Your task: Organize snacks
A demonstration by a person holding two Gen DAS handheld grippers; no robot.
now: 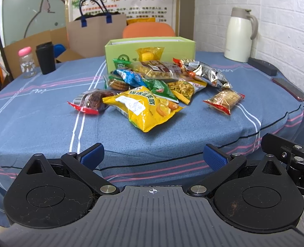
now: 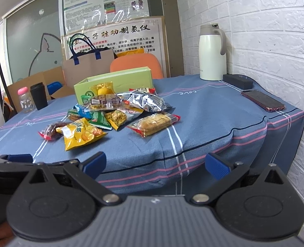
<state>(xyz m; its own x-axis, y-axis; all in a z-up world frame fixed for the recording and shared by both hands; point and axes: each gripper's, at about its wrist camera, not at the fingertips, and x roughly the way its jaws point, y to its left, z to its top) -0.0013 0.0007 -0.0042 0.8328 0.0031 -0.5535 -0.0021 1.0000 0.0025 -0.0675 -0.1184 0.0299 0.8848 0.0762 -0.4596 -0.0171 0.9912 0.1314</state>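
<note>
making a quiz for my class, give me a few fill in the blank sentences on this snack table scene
1. Both the left hand-held gripper and the right hand-held gripper are ____ and hold nothing.
2. The snack pile lies in front of an open ____ box.
3. The packet nearest the grippers is the big ____ one.
4. The white jug stands near the brick ____.

Missing words: open; green; yellow; wall

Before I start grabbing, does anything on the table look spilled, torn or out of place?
Nothing looks spilled or torn. The snack packets lie in a loose overlapping heap in front of the green box, none sorted yet. One biscuit packet sits apart.
</note>
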